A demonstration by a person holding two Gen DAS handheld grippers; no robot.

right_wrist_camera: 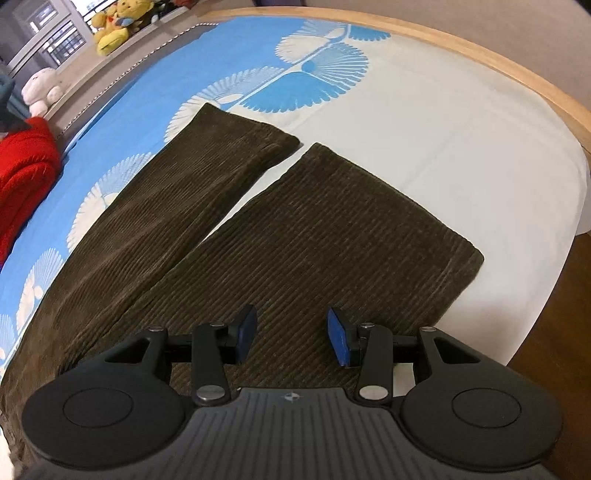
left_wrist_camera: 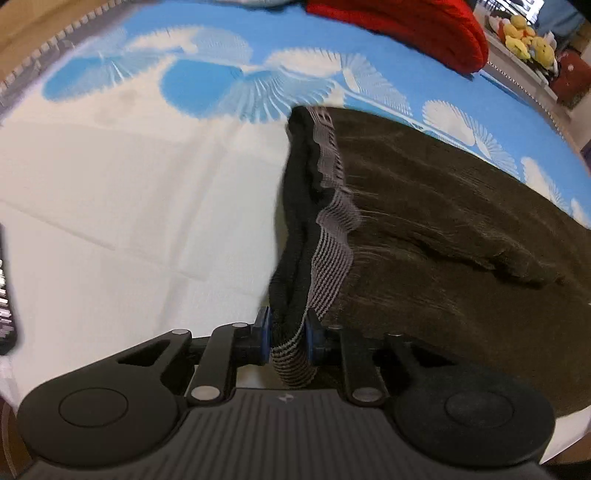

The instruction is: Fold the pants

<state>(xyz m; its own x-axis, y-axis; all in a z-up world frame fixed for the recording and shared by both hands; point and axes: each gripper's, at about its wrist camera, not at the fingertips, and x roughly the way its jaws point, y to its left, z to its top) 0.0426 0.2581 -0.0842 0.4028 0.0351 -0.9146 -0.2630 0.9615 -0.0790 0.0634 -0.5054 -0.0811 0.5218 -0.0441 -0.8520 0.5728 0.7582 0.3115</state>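
Observation:
Dark brown corduroy pants (left_wrist_camera: pixel 443 229) lie flat on a bed. In the left wrist view their grey striped elastic waistband (left_wrist_camera: pixel 332 236) runs up the middle, and my left gripper (left_wrist_camera: pixel 287 338) is shut on its near corner, the blue pads pinching the band. In the right wrist view both legs (right_wrist_camera: pixel 295 236) stretch away side by side with a narrow gap between them, cuffs at the far end. My right gripper (right_wrist_camera: pixel 291 336) hovers open over the nearer leg, with nothing between its blue pads (right_wrist_camera: pixel 338 336).
The bedsheet (right_wrist_camera: pixel 424 122) is white with blue fan patterns. A red garment (left_wrist_camera: pixel 406 29) lies at the bed's far side. Plush toys (right_wrist_camera: pixel 114 22) sit on a ledge beyond. The wooden bed frame (right_wrist_camera: pixel 480 55) curves round the right edge, with floor (right_wrist_camera: pixel 554 314) below.

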